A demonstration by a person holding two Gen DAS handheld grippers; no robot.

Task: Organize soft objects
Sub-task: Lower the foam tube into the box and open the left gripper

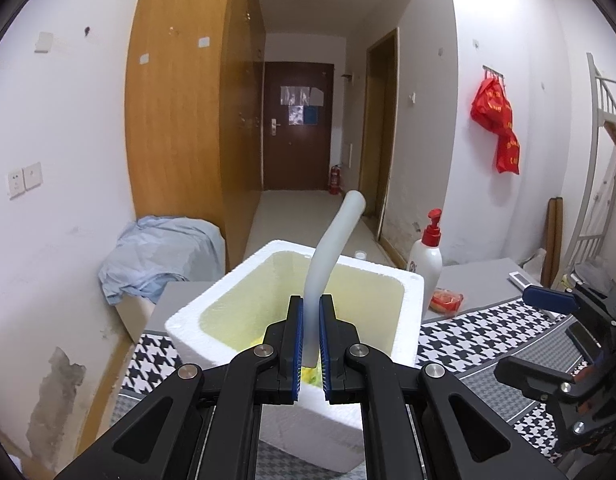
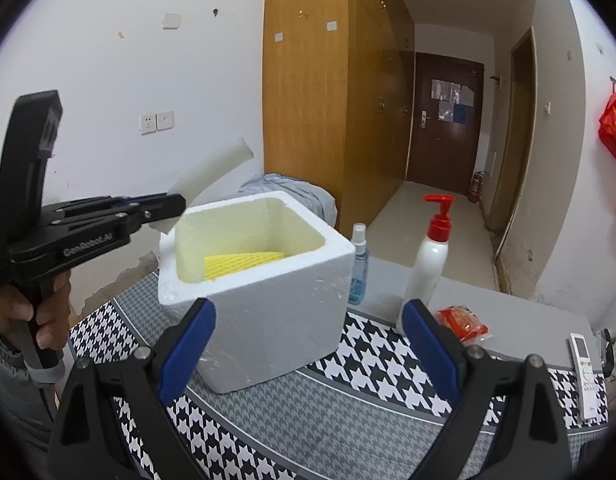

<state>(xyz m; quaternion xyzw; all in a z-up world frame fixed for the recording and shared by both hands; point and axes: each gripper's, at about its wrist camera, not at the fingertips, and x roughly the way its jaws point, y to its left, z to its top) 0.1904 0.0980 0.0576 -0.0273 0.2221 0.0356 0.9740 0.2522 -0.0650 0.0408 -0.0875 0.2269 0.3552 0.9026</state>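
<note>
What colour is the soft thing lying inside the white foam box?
Yellow. The yellow net in the foam box shows best in the right wrist view.

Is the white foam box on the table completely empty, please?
No: in the right wrist view a yellow foam net sheet lies on the bottom of the white foam box.
</note>
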